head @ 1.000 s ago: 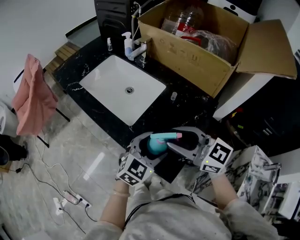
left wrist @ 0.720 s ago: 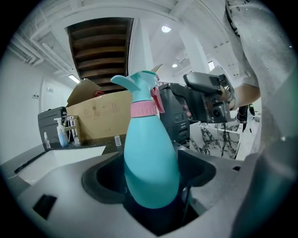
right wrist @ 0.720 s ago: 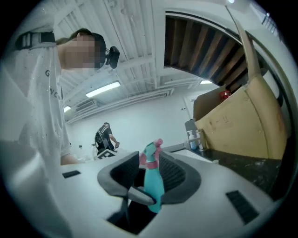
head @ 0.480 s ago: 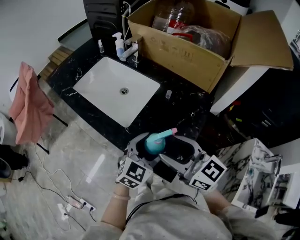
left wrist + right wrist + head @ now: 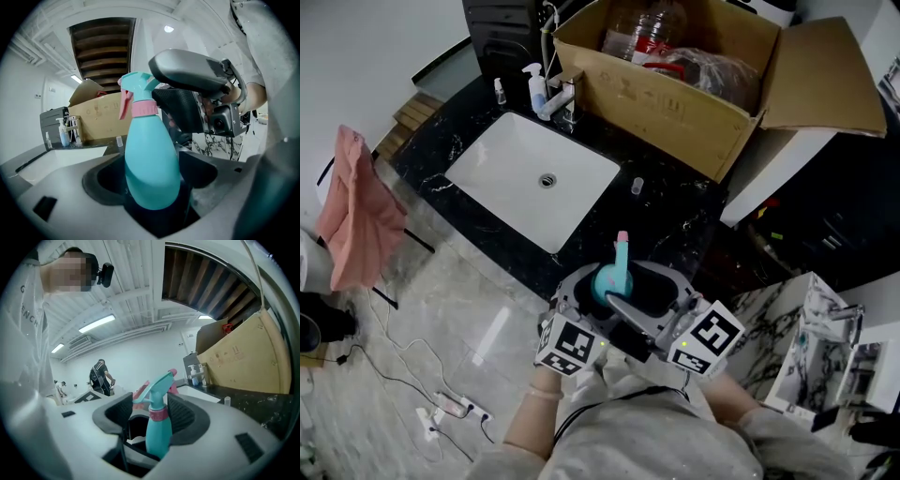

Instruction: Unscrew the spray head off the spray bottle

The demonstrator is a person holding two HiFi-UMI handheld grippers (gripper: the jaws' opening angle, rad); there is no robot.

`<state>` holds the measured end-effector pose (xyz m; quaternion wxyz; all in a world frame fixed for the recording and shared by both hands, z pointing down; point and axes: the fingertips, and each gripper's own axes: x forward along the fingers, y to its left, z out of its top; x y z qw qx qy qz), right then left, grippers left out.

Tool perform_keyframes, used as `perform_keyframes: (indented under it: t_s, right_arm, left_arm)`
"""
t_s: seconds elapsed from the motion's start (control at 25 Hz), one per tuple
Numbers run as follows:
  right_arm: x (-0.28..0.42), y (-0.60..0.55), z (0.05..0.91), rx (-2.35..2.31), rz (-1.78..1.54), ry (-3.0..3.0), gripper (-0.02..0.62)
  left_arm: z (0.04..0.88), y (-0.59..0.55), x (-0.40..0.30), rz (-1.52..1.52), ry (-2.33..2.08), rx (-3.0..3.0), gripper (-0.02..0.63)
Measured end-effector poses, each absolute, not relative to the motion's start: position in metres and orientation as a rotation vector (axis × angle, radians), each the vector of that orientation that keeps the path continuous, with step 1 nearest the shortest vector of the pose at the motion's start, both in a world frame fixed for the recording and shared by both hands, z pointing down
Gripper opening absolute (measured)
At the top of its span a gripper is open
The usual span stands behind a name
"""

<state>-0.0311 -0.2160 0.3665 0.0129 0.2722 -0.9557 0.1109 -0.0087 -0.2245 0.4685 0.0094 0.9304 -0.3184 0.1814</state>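
A teal spray bottle (image 5: pixel 606 286) with a pink collar stands upright in front of me, and my left gripper (image 5: pixel 602 292) is shut on its body (image 5: pixel 151 168). The teal spray head (image 5: pixel 137 89) with its pink trigger is on the neck, nozzle pointing away toward the counter. My right gripper (image 5: pixel 643 291) reaches in level from the right. Its jaws flank the head (image 5: pixel 157 389) and collar with a gap on each side. These jaws have just been opening and stand open, the head between them. The right gripper (image 5: pixel 154 411) shows the pads clear of the collar.
A black counter holds a white sink (image 5: pixel 520 178), a soap dispenser (image 5: pixel 533 88) by the tap and a small vial (image 5: pixel 637 186). A big open cardboard box (image 5: pixel 675 94) stands behind. A pink cloth (image 5: pixel 352 211) hangs at left; a power strip (image 5: pixel 450 401) lies on the floor.
The nozzle has swung from pointing right to pointing away toward the counter. The right gripper has shifted left and rolled, and its jaws have spread off the head.
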Motion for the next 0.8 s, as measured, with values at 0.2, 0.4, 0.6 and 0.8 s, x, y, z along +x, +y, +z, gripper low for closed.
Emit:
perform_keyframes:
  t_s: [0.2,0.4,0.6,0.8]
  right_arm:
    - [-0.006,-0.216,0.367,0.924,0.358,-2.962,0.199]
    - [0.019,-0.23,0.371,1.042,0.42,-2.935,0.187]
    - [0.017,-0.25,0.37,1.074,0.439,-2.925,0.158]
    - [0.007,-0.238,0.365,0.988,0.358,-2.948,0.117]
  left_arm:
    - [0.469,-0.225,-0.01,0.56,-0.984,2.907,0.365]
    - [0.47,-0.224,-0.01,0.556,-0.973,2.91,0.365]
    - [0.468,-0.225,-0.01,0.544,-0.975,2.906,0.365]
    - [0.467,-0.225,-0.01,0.532,-0.973,2.899,0.365]
